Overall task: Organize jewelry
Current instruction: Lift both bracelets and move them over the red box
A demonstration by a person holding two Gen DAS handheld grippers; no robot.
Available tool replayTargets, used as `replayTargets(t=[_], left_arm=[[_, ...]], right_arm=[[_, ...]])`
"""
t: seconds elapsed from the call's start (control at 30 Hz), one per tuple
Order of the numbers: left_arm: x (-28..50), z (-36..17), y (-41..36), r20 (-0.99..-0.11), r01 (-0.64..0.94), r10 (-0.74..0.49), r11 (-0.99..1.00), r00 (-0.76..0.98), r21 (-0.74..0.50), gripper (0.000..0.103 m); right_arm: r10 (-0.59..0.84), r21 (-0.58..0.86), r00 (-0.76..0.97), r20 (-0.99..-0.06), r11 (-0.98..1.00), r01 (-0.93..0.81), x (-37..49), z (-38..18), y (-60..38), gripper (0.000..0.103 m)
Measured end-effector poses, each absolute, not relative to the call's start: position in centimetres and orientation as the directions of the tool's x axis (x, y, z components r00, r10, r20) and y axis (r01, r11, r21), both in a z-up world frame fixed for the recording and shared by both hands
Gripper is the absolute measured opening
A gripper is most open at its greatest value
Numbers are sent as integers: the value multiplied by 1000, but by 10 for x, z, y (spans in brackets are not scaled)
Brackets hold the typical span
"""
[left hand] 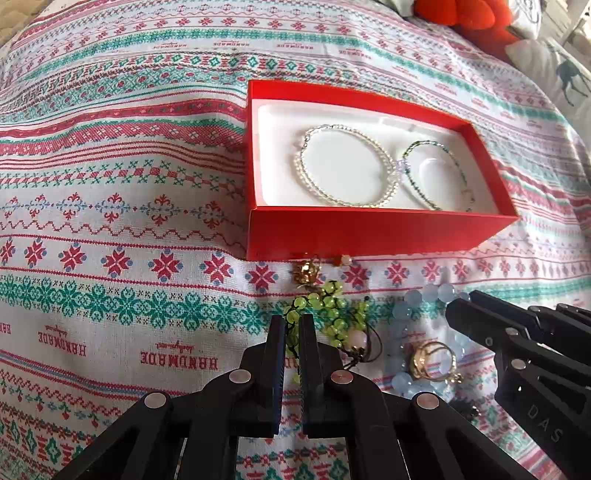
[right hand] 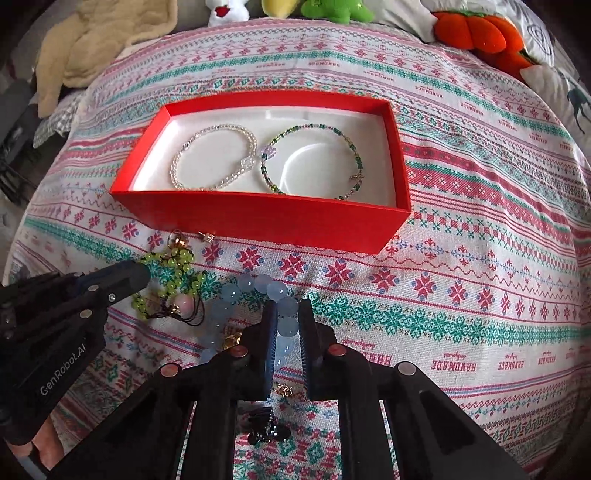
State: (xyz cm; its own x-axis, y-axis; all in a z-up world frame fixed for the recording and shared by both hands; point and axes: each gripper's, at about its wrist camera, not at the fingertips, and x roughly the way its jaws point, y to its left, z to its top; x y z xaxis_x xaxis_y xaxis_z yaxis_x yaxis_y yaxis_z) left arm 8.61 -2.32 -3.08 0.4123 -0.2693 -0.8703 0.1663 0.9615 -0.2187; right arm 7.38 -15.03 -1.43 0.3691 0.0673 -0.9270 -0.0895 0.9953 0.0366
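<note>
A red box (left hand: 369, 232) (right hand: 258, 221) with a white lining holds a clear bead bracelet (left hand: 343, 166) (right hand: 214, 158) and a green bead bracelet (left hand: 436, 173) (right hand: 314, 162). In front of it on the cloth lie a lime-green bead bracelet (left hand: 328, 310) (right hand: 173, 269), a pale blue bead bracelet (left hand: 424, 295) (right hand: 258, 288), gold rings (left hand: 432, 360) and a gold earring (left hand: 306, 271) (right hand: 179, 240). My left gripper (left hand: 291, 321) (right hand: 144, 275) is closed on the lime-green bracelet's strand. My right gripper (right hand: 288, 308) (left hand: 458, 301) is closed on the blue bracelet's beads.
The patterned cloth (left hand: 110, 221) covers the whole surface. Plush toys (right hand: 476, 29) and a beige blanket (right hand: 96, 40) lie at the far edge. A small black item (right hand: 266, 428) lies under the right gripper.
</note>
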Motion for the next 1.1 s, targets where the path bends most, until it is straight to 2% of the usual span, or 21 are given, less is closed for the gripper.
replayTargets(t=[0.27, 0.5, 0.8, 1.1], left_arm=[[69, 6, -14, -824, 205, -349, 936, 447, -285, 1], [51, 28, 0, -796, 232, -391, 920, 462, -317, 1], [50, 53, 7, -756, 243, -431, 902, 492, -357, 1], [59, 67, -1, -727, 235, -446, 895, 522, -380, 1]], right_arm=[[173, 145, 422, -890, 985, -97, 53, 27, -157, 12], [222, 180, 459, -861, 975, -134, 31, 54, -155, 12], [260, 213, 519, -814, 965, -150, 19, 86, -163, 12], [253, 228, 541, -802, 967, -114, 26, 90, -174, 12]])
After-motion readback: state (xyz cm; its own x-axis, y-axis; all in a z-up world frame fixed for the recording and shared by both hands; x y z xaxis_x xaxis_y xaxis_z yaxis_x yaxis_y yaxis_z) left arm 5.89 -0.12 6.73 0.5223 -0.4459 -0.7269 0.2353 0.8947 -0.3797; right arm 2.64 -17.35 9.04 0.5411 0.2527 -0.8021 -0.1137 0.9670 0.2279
